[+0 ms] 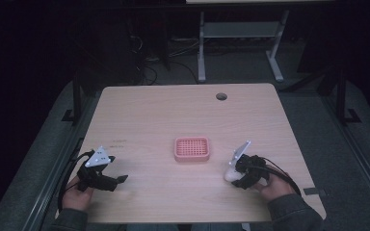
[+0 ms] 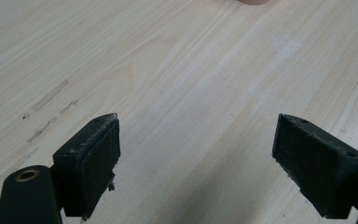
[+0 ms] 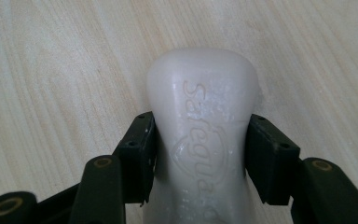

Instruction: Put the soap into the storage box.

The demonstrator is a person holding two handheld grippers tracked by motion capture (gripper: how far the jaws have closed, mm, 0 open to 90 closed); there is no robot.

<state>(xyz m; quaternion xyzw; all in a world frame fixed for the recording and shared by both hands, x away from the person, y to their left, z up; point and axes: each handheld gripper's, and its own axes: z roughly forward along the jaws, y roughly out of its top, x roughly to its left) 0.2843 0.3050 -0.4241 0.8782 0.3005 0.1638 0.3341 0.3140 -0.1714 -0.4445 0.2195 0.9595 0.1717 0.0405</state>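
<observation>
A white soap bar [image 3: 201, 130] with embossed lettering lies between the jaws of my right gripper [image 3: 200, 149], which is shut on its sides. In the high view that right gripper [image 1: 233, 174] sits at the table's right front with the soap bar [image 1: 230, 174] at its tip. A pink slotted soap dish [image 1: 191, 148] rests mid-table, to the left of the soap and apart from it. My left gripper [image 1: 120, 179] is near the left front, open, with bare wood between its jaws [image 2: 196, 154].
The wooden table [image 1: 164, 110] has a round cable hole [image 1: 221, 96] near its far edge. Faint scuff marks [image 2: 46, 109] run along the wood left of the left gripper. A desk frame [image 1: 241, 43] stands on the floor beyond the table.
</observation>
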